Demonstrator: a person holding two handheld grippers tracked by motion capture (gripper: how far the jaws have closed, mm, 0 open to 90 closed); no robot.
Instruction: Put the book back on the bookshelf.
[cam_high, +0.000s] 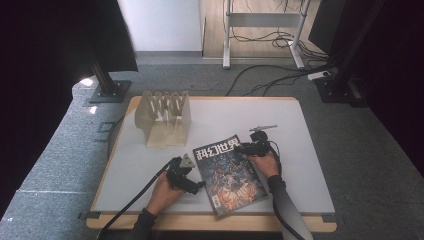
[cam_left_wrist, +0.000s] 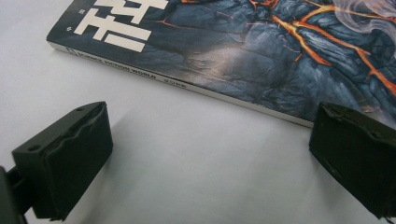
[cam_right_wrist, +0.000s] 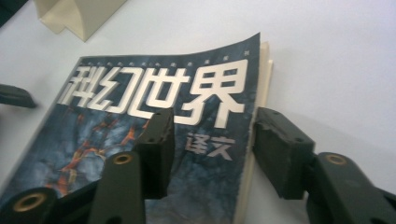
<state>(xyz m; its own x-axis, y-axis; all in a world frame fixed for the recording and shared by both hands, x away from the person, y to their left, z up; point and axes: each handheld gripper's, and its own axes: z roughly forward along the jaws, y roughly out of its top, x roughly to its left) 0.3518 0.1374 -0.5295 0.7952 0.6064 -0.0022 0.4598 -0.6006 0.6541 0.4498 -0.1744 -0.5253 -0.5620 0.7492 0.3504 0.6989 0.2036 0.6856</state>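
Nearby, beige rack (cam_high: 164, 118) behind magazine (cam_high: 230, 174).

Table (cam_high: 310, 150): white top, wood edge | floor (cam_high: 65, 145): grey carpet around table, wood boards beyond | white wall panel (cam_high: 160, 25) behind table | white desk frame (cam_high: 262, 20) and loose cables (cam_high: 280, 75) beyond table's far right | black stand base (cam_high: 107, 90) off far-left corner | black drapes either side

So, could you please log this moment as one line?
magazine flat on table | right gripper open, straddling page edge | left gripper open beside spine
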